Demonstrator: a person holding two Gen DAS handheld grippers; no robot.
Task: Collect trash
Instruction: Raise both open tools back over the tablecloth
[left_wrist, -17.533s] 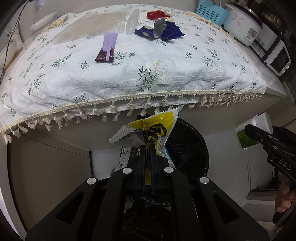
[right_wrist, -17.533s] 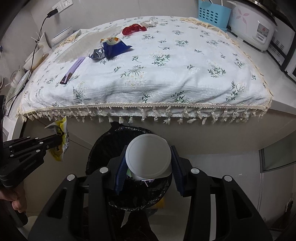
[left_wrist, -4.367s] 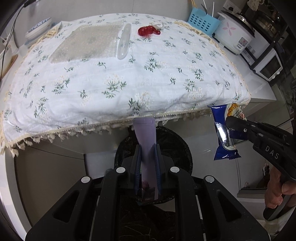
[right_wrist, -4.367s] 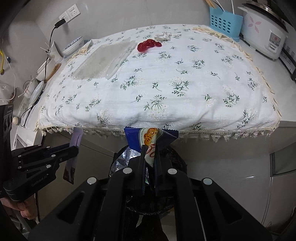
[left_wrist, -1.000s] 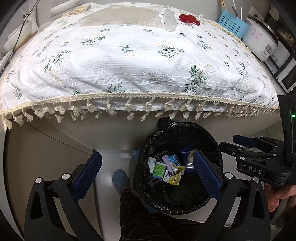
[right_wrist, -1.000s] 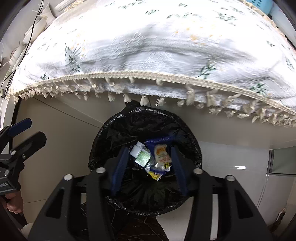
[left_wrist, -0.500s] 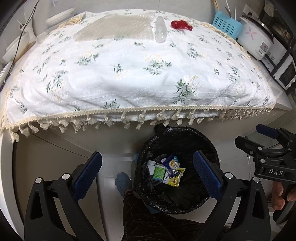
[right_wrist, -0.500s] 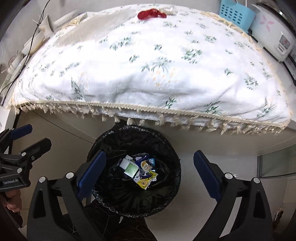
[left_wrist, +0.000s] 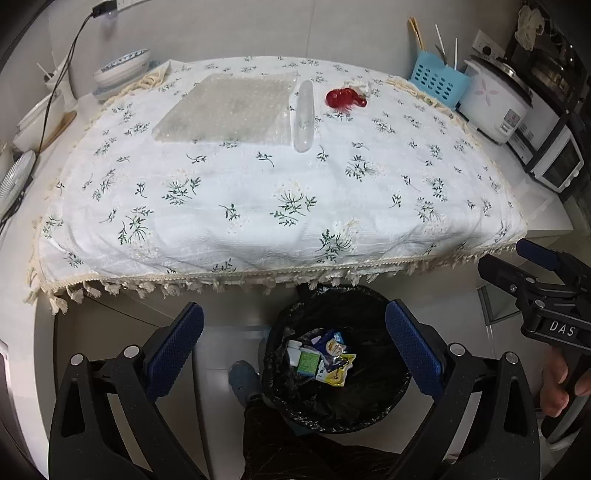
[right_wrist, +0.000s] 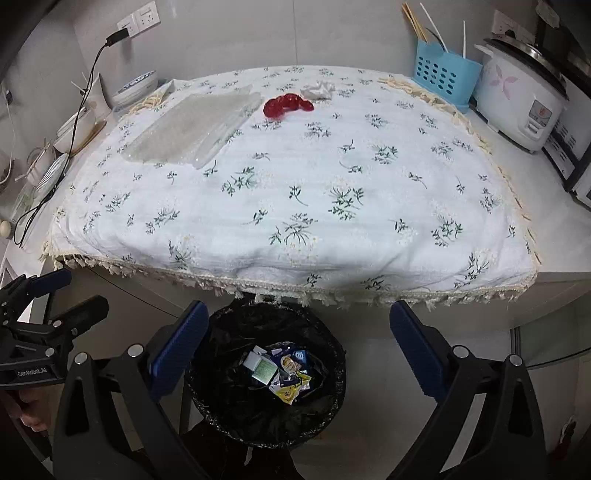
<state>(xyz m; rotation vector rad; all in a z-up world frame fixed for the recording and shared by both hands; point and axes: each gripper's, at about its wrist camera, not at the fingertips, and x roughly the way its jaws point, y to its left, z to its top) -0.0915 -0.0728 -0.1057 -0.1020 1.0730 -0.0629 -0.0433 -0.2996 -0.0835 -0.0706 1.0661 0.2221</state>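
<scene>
Both grippers hang empty over the black-lined trash bin (left_wrist: 338, 363), the left gripper (left_wrist: 293, 345) and the right gripper (right_wrist: 299, 349) each with jaws spread wide and nothing between them, while discarded wrappers (right_wrist: 282, 371) lie heaped at the bin's bottom in the lower centre of each frame. What remains to collect sits far up the picture, at the back of the surface under the flowered tablecloth (left_wrist: 280, 184): a crumpled red wrapper (left_wrist: 345, 98) with a wad of white tissue (right_wrist: 317, 89) touching or just beside its right end, and to their left a sheet of clear bubble wrap (left_wrist: 225, 107) edged by a clear plastic tube (left_wrist: 304, 116) whose long axis runs toward and away from the jaws. The red wrapper's longer side runs left to right across the frame, well apart from both grippers, beyond the full depth of the cloth; it lies slightly right of centre for the left gripper and slightly left of centre for the right, so neither hand looks clearly nearer. The right wrist view shows the tissue as a distinct crumpled lump, where the left view gives only a pale scrap behind the wrapper; the left view, in turn, shows the tube separate from the bubble wrap and a person's fingers (left_wrist: 554, 384) on the right gripper's handle at the frame's right edge.
</scene>
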